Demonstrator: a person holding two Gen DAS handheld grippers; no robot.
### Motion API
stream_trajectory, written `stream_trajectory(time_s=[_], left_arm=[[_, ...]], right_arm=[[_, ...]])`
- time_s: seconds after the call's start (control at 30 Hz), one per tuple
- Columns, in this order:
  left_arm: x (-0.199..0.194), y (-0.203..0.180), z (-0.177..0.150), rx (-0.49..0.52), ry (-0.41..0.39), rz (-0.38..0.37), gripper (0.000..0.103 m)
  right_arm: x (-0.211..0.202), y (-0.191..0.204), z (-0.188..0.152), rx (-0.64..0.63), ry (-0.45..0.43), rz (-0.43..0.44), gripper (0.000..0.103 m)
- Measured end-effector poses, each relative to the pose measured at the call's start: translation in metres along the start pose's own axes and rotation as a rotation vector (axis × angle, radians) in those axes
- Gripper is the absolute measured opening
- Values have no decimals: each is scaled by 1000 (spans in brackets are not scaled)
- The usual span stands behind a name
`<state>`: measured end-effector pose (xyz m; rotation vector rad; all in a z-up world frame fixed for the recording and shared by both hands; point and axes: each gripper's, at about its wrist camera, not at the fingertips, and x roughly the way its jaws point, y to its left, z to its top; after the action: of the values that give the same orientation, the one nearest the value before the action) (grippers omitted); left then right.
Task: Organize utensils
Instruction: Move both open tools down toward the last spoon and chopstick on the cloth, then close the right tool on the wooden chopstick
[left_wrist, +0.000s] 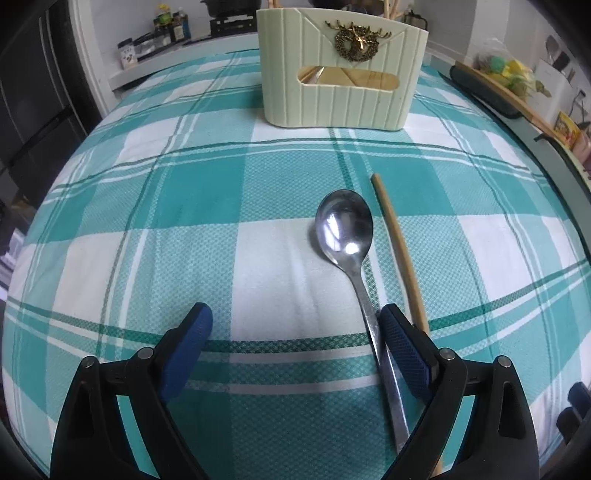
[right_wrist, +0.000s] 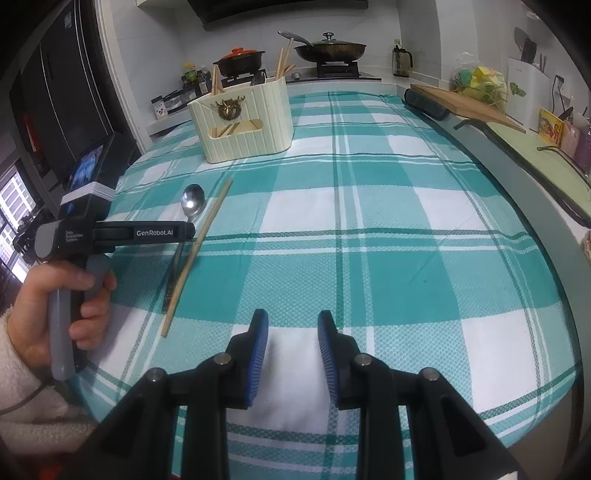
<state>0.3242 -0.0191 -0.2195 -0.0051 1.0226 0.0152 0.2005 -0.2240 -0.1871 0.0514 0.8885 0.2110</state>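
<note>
A: Where are your utensils now?

B: The spoon (left_wrist: 345, 225) lies bowl-up on the checked cloth (left_wrist: 184, 206) covering the bench, its bowl toward the far side. A single wooden chopstick (left_wrist: 397, 243) lies just beside it on the right. The cream utensil holder (left_wrist: 343, 70) stands at the far end, with more chopsticks inside.

A: And your left tool (left_wrist: 295, 325)?

B: Spread wide over the spoon's handle. Its right pad sits right against the handle, the left pad well clear, so you are gripping nothing.

A: Your right tool (right_wrist: 293, 332)?

B: Its pads stand partly apart over bare cloth, near you, well right of the spoon (right_wrist: 192, 203), with nothing between them.
</note>
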Motion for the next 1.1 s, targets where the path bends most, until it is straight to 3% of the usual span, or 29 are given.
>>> stream_trajectory(time_s=[0.37,0.57,0.63,0.7,0.73,0.77,1.1], left_arm=[[-13,44,-13,-68,33,-37,91],[-41,76,-15,-104,-15,-66,91],[-47,77,-13,-86,-31,-86,92],[-50,73,-12,-50,-39,-107,92],[-50,70,-12,-30,-41,-113,92],[-49,66,-13,-12,-41,-118,92],[-28,29,4,88,-22,-196,92]], right_arm=[[51,59,42,-85,38,142,28],[79,89,41,-148,91,185,28],[90,99,38,-195,117,155,28],[89,106,38,-242,80,90,19],[90,105,37,-251,74,45,9],[89,100,39,-230,70,27,8],[59,7,26,-41,84,-205,7]])
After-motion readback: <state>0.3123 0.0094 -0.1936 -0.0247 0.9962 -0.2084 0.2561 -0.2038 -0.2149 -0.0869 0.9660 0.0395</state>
